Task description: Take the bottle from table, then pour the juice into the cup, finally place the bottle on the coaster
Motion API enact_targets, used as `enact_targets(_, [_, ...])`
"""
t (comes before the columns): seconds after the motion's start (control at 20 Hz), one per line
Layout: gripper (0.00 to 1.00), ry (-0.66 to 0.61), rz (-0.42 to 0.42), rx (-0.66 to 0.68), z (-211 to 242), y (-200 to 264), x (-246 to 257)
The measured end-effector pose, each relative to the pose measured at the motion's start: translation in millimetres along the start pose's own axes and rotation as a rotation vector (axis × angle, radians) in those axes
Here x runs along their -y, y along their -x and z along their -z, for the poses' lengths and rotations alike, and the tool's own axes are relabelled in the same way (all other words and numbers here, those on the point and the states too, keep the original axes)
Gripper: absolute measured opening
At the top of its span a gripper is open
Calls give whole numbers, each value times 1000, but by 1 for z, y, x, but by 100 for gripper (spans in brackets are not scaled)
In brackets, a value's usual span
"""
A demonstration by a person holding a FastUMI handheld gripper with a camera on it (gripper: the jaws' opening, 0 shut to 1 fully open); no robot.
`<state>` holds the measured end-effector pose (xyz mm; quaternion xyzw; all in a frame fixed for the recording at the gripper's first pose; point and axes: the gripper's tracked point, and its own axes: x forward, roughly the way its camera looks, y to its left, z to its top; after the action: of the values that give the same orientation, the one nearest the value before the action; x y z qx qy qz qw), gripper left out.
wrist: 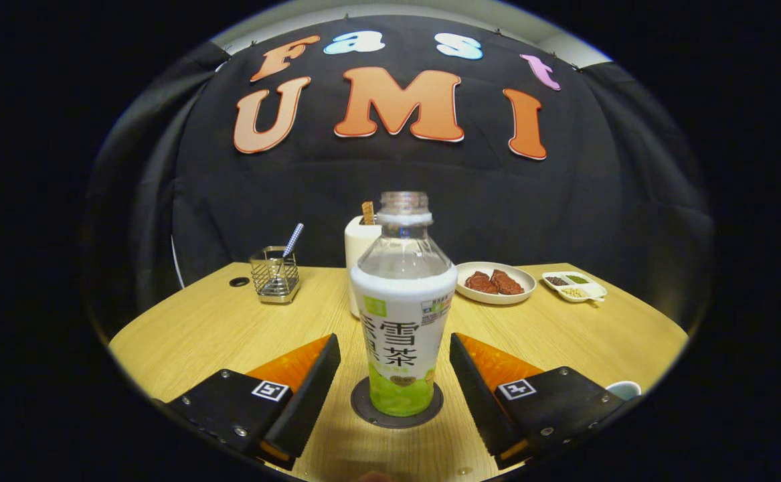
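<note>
Wooden and pale, the desk (216,328) carries everything in sight. At its near edge the bottle (403,301) stands upright and uncapped on the dark round coaster (395,410), its base inside the coaster's rim. The gripper (395,371) is spread wide: its two fingers (310,388) flank the lower part of the bottle, one on each side, with a clear strip of desk between each finger and the bottle's label. Neither finger touches the bottle, so nothing is held.

Just behind the bottle, partly hidden by it, stands a white holder (359,248) with a brown stick rising from it. Toward the far left corner sits a wire basket (274,274) with a checked-handled utensil (292,239) leaning out of it, and a small dark hole (239,282) in the desk lies just left of the basket. Toward the far right edge are a white plate (496,295) bearing two reddish-brown pieces, and beyond it a small divided dish (574,286) of condiments. At the near right edge, just beside the right finger, the rim of the cup (624,389) peeks out.
</note>
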<state>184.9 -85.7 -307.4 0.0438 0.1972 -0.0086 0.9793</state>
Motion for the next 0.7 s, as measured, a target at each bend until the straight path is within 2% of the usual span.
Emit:
enact_targets(0.2, [97,-158,-11,74,-37,48,-7])
enact_targets(0.3, [97,-184,-6,100,-56,79,-14])
enact_targets(0.5, [97,-74,-33,156,-90,142,-41])
enact_targets(0.7, [97,67,-69,277,-134,199,-76])
